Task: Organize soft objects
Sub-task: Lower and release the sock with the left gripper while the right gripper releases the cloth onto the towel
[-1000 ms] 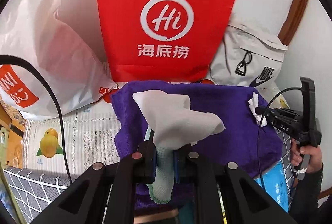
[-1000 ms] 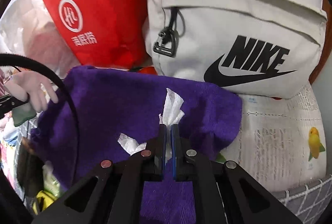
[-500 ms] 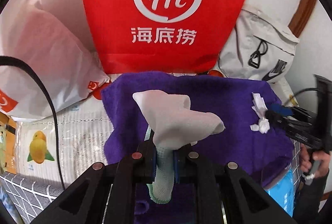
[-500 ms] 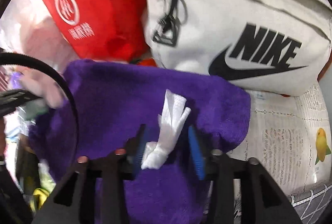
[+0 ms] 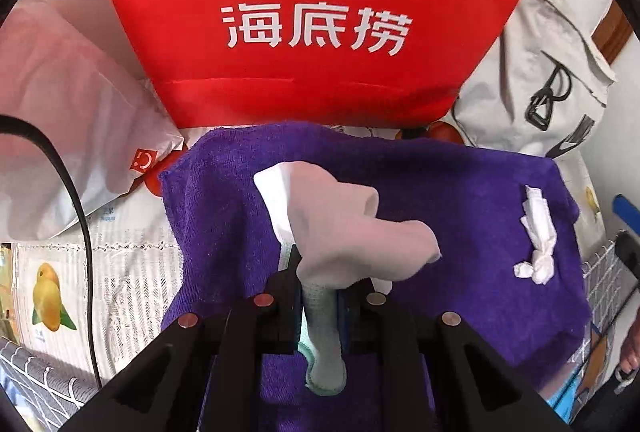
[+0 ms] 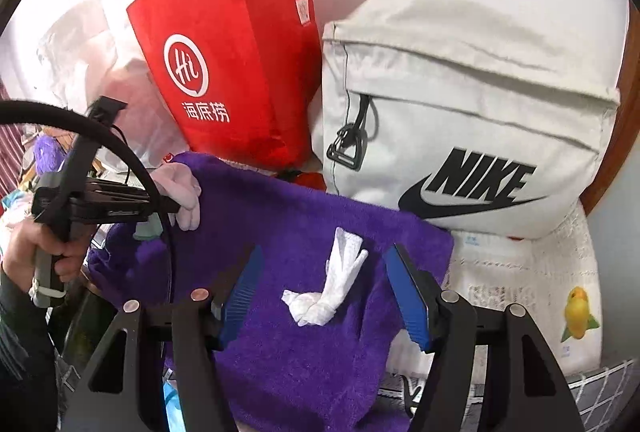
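A purple towel (image 5: 460, 199) (image 6: 288, 232) lies spread over the surface. My left gripper (image 5: 319, 306) is shut on a pale pink sock (image 5: 352, 232) with a green cuff and holds it over the towel's near middle. In the right wrist view the sock (image 6: 180, 187) hangs at the towel's left edge from the left gripper (image 6: 160, 207). A white knotted tissue (image 5: 538, 236) (image 6: 336, 288) lies on the towel. My right gripper (image 6: 326, 296) is open, its blue pads (image 6: 240, 296) on either side of the tissue and apart from it.
A red paper bag (image 5: 320, 11) (image 6: 236, 71) stands behind the towel. A grey Nike bag (image 6: 460, 119) (image 5: 540, 79) leans at the back right. A white plastic bag (image 5: 68, 111) lies at the left. A fruit-print cloth (image 5: 80, 272) covers the surface.
My right gripper opened, let go of the tissue on the towel and drew back. My left gripper moved forward over the towel with the sock still held.
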{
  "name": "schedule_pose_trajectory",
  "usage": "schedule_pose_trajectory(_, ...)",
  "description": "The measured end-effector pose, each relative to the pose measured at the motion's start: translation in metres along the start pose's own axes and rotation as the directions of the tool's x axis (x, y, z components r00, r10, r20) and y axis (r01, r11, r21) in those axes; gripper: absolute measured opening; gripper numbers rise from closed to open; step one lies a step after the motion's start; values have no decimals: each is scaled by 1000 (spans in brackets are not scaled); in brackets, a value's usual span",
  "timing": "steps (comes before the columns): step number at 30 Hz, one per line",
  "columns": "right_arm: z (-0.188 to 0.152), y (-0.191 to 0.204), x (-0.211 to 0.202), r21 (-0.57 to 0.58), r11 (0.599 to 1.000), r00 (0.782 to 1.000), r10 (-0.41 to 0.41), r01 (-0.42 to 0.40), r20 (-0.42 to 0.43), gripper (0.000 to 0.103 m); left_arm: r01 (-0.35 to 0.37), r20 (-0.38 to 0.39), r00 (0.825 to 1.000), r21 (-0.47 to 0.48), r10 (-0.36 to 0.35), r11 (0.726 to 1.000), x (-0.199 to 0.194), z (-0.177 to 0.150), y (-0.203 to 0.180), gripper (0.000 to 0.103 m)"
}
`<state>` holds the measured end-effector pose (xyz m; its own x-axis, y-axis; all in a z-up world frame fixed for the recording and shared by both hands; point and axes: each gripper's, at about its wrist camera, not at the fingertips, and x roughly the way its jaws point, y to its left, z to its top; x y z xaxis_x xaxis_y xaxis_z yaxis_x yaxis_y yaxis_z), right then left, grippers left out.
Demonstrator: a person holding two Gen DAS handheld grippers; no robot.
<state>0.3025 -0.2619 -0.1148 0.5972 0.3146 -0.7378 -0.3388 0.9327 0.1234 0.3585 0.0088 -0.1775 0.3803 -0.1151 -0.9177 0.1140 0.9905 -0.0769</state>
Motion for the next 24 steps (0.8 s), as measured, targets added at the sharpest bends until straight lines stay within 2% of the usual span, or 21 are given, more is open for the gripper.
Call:
schedule_pose_trajectory(2,2,1,-3,-5,1000,1000,-4,4,7,64,-9,-5,1000,-7,9,1000,2,0,-1,17)
schedule_pose_trajectory(3,3,1,-6,-6,1000,1000,-1,1,11,64,-5,-6,1000,-16,5,1000,1,-1,0,21)
schedule_pose_trajectory(5,3,1,-7,-5,1000,1000,6,-6,18,64,-1,-9,1000,-21,1,1000,-1,-1,0,33)
schedule_pose_trajectory(6,4,2,-9,-3,1000,1000,8,-7,20,64,-4,-13,1000,-19,3,1000,-2,-2,-1,43)
schedule_pose_trajectory(7,3,2,-10,0,1000,1000,9,-9,21,64,-13,-16,1000,-18,13,1000,-2,-3,-2,49)
schedule_pose_trajectory(10,3,4,-13,13,1000,1000,13,-13,25,64,-62,-19,998,-3,62,998,-8,-10,-6,49)
schedule_pose_trajectory(14,3,11,-15,12,1000,1000,14,-15,26,64,-62,-19,998,20,63,998,-19,-23,-15,49)
schedule_pose_trajectory(17,4,15,-12,30,998,999,49,-50,5,64,-63,35,997,3,63,998,-41,-36,-16,49)
schedule_pose_trajectory(21,3,28,-9,33,999,999,44,-43,-17,64,10,131,991,-35,-6,999,-82,-57,-15,49)
schedule_pose_trajectory(24,3,43,-17,5,999,999,45,-45,-3,64,119,207,972,-43,-108,992,-115,-75,-12,49)
